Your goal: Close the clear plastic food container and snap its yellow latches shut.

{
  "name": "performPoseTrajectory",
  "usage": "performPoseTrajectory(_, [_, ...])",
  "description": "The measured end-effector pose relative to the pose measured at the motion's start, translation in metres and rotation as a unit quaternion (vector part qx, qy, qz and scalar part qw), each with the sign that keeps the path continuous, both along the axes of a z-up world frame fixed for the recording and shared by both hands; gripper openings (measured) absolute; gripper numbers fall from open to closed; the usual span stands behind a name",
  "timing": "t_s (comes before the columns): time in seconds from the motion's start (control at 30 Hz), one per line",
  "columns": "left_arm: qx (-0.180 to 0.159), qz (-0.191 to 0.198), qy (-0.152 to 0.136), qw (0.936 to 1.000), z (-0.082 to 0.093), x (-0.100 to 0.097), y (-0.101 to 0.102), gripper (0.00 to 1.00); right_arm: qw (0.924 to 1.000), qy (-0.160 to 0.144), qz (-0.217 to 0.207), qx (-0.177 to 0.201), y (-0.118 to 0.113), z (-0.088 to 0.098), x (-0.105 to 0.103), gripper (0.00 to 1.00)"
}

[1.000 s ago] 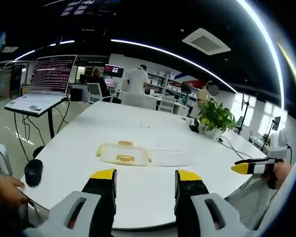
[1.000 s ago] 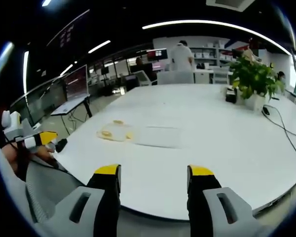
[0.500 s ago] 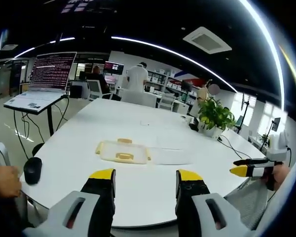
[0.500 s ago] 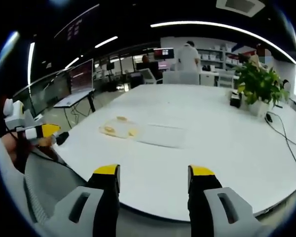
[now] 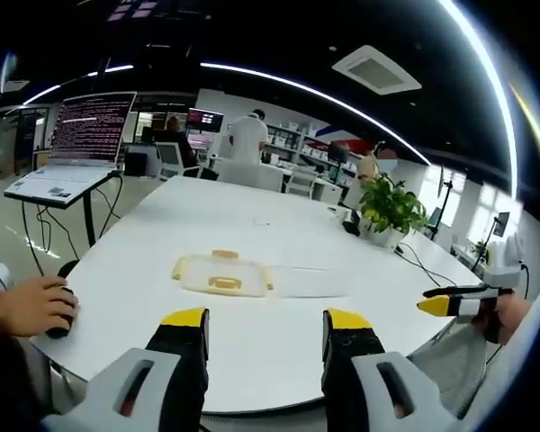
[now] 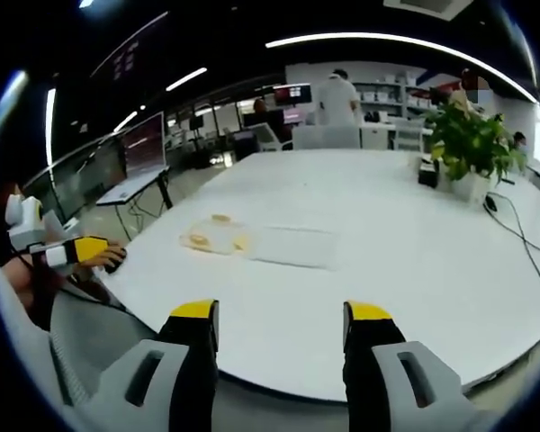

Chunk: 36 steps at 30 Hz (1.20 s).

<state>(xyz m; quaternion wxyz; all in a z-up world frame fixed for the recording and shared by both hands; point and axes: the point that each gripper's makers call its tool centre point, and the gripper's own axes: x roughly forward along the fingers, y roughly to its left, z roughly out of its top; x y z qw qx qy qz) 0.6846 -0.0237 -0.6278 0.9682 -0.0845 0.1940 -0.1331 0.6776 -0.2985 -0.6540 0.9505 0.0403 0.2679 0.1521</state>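
Observation:
A clear plastic container [image 5: 221, 274] with yellow latches lies on the white table [image 5: 279, 342]; its clear lid [image 5: 310, 282] lies flat beside it to the right. In the right gripper view the container [image 6: 212, 239] sits at centre left with the lid [image 6: 292, 247] to its right. My left gripper [image 5: 266, 326] is open, short of the table's near edge, well back from the container. My right gripper [image 6: 282, 315] is open too, held before the table edge. Its yellow-tipped jaws [image 5: 450, 305] enter the left gripper view at the far right. The left gripper [image 6: 72, 250] appears at the left of the right gripper view.
A hand [image 5: 31, 304] rests on a black mouse at the table's left edge. A potted plant [image 5: 390, 212] stands at the far right of the table, with cables near it. A laptop on a stand [image 5: 72, 153] is to the left. People stand at desks behind.
The hand at the left has moved onto the black mouse. Both views shifted only slightly; the container and lid have not moved.

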Motion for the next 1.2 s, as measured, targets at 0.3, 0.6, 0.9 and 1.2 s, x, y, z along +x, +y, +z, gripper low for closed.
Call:
performPoseTrajectory(0.3, [-0.004, 0.001, -0.008, 1.0000, 0.007, 0.018, 0.001, 0.45, 0.9999, -0.005, 0.010, -0.002, 0.004, 0.010, 0.021, 0.51])
performPoseTrajectory(0.6, [0.009, -0.006, -0.010, 0.9999, 0.009, 0.043, 0.012, 0.45, 0.9995, -0.008, 0.032, -0.001, 0.016, 0.012, 0.048, 0.50])
performPoseTrajectory(0.9, [0.022, -0.008, -0.003, 0.9997, 0.003, 0.064, 0.021, 0.45, 0.9990, -0.008, 0.044, 0.000, 0.024, 0.014, 0.072, 0.50])
performPoseTrajectory(1.2, [0.035, -0.020, 0.003, 0.9992, -0.005, 0.083, 0.025, 0.45, 0.9985, -0.007, 0.053, -0.001, 0.031, 0.013, 0.092, 0.49])
